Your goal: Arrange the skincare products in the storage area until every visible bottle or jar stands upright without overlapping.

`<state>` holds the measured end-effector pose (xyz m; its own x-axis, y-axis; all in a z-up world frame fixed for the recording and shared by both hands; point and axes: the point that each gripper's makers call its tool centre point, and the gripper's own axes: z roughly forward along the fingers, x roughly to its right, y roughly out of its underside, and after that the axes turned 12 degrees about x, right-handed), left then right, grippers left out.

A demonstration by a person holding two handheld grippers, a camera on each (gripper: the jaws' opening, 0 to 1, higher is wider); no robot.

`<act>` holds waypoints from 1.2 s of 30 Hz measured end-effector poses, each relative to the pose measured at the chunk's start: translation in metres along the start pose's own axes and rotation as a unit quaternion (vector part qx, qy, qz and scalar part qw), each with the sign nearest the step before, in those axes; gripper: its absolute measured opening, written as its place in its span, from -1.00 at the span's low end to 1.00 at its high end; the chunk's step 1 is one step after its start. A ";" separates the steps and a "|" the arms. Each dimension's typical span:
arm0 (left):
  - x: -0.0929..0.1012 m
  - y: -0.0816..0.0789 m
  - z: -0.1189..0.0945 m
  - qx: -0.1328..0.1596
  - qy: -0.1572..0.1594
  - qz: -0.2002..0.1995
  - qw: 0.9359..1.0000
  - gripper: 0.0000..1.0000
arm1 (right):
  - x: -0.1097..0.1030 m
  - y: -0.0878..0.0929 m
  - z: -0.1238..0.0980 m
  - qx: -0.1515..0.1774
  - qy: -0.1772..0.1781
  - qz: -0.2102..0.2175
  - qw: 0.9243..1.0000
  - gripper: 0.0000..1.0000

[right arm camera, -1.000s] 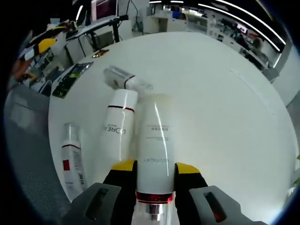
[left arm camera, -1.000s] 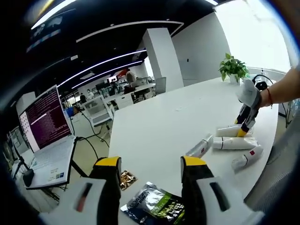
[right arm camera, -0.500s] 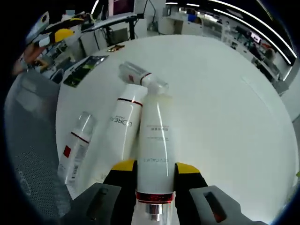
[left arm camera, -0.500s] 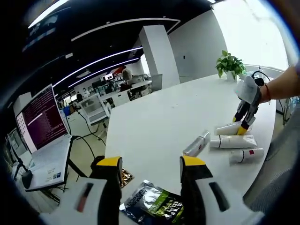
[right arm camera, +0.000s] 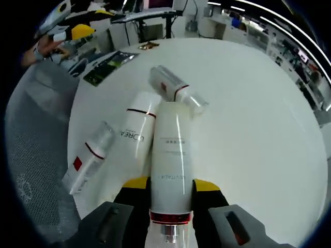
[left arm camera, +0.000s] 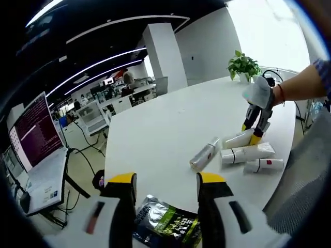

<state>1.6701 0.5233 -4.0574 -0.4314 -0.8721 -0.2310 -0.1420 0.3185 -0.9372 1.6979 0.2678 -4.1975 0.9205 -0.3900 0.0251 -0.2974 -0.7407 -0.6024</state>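
In the left gripper view, the left gripper (left arm camera: 161, 181) stood with jaws wide apart and nothing between them at the frame's bottom, over a dark foil packet (left arm camera: 164, 223) at the white table's (left arm camera: 155, 129) near edge; open tabletop stretched beyond; four tubes lay right of centre.

In the right gripper view, the right gripper (right arm camera: 170, 185) was clamped on the white tube (right arm camera: 171, 165), lettering too faint to read; left lay a tube (right arm camera: 135, 137) printed "L'OREAL"; a capped tube (right arm camera: 177, 91) lay across above; a red-marked bottle (right arm camera: 88, 161) lay near the left edge.

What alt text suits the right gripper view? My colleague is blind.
The right claw grips a white bottle whose far end rests against a clear-capped bottle on the white table. Two more white bottles, one large and one slim, lie beside it.
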 end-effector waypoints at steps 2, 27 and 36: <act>0.002 0.002 0.000 -0.004 0.006 -0.002 1.000 -0.20 | -0.001 -0.002 0.002 -0.005 -0.008 -0.009 1.000 -0.44; 0.016 0.016 0.003 -0.037 0.049 -0.038 0.997 -0.32 | -0.018 -0.060 0.047 -0.032 -0.106 -0.156 0.981 -0.45; 0.036 0.023 0.018 -0.088 0.124 -0.029 0.988 -0.35 | -0.032 -0.075 0.059 -0.038 -0.136 -0.200 0.970 -0.45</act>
<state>1.6672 0.4930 -4.0921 -0.6204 -0.7795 -0.0869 -0.3164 0.3501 -0.8817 1.7061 0.3680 -4.1998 0.9957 0.0884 0.0277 0.0897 -0.8449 -0.5273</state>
